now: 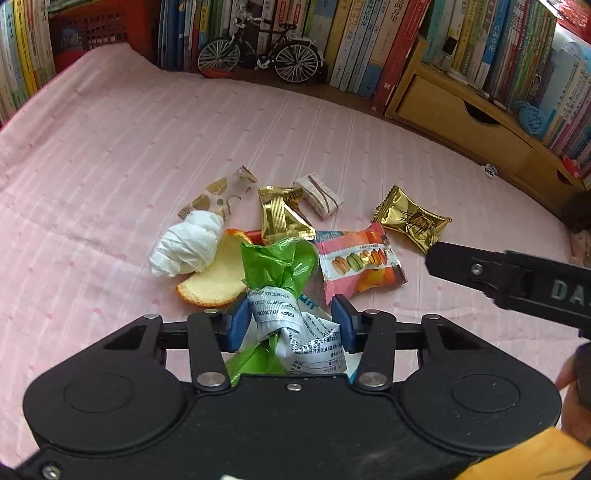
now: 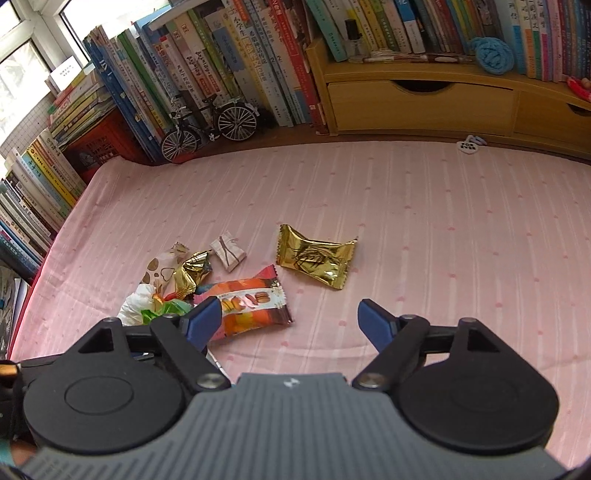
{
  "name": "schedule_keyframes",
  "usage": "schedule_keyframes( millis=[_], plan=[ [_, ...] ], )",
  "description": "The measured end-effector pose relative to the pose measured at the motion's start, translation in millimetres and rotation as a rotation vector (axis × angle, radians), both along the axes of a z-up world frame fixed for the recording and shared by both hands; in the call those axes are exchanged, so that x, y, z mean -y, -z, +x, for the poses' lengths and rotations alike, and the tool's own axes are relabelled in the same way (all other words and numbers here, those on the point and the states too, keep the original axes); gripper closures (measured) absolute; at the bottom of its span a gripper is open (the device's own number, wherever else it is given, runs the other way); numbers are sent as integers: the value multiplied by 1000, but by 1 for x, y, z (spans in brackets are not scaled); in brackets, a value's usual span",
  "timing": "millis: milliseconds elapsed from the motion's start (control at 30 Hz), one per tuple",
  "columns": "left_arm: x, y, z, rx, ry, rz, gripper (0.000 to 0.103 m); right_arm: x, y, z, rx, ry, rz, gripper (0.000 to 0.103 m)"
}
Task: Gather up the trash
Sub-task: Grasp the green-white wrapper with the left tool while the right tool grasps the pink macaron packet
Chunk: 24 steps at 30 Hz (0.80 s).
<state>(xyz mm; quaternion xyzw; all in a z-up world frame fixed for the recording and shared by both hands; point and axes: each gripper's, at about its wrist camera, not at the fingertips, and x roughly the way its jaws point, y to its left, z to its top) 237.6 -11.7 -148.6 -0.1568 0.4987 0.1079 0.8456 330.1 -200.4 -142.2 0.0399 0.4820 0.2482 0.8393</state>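
A pile of trash lies on the pink cloth (image 1: 110, 166): a crumpled white tissue (image 1: 188, 243), an orange peel (image 1: 214, 280), an opened gold wrapper (image 1: 280, 218), a small striped wrapper (image 1: 319, 195), a macaron packet (image 1: 360, 264) and a sealed gold packet (image 1: 412, 219). My left gripper (image 1: 290, 321) is partly open around a twisted green and white wrapper (image 1: 275, 288); a gap shows beside its right pad. My right gripper (image 2: 290, 323) hangs open above the cloth. Its left finger is beside the macaron packet (image 2: 251, 306), and the gold packet (image 2: 314, 260) lies ahead.
Rows of books line the back and left edges, with a model bicycle (image 1: 258, 48) and a red crate (image 1: 99, 29) in front of them. A wooden drawer unit (image 1: 461, 118) borders the right. Bare pink cloth spreads to the left and right of the pile.
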Motion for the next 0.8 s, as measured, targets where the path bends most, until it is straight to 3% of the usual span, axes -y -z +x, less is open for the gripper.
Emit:
schedule_keyframes(
  millis=[267,533,667,767,800],
  plan=[
    [-30,-29,-27,36,-50,35,60,-58,19,8,3,-158,-100,12],
    [-59,-33,-46,27,-124,59,60,-108,45,8,-1,-284,-242,12],
    [-64,-31,-52,24,-142,62,60,-114,46,5,19,-302,-275,39],
    [-65,-30,-55,24,-146,61,60,-112,41,1,25,-296,-277,74],
    [-65,-30,-55,24,-145,60,60,-111,39,0,30,-291,-276,77]
  ],
)
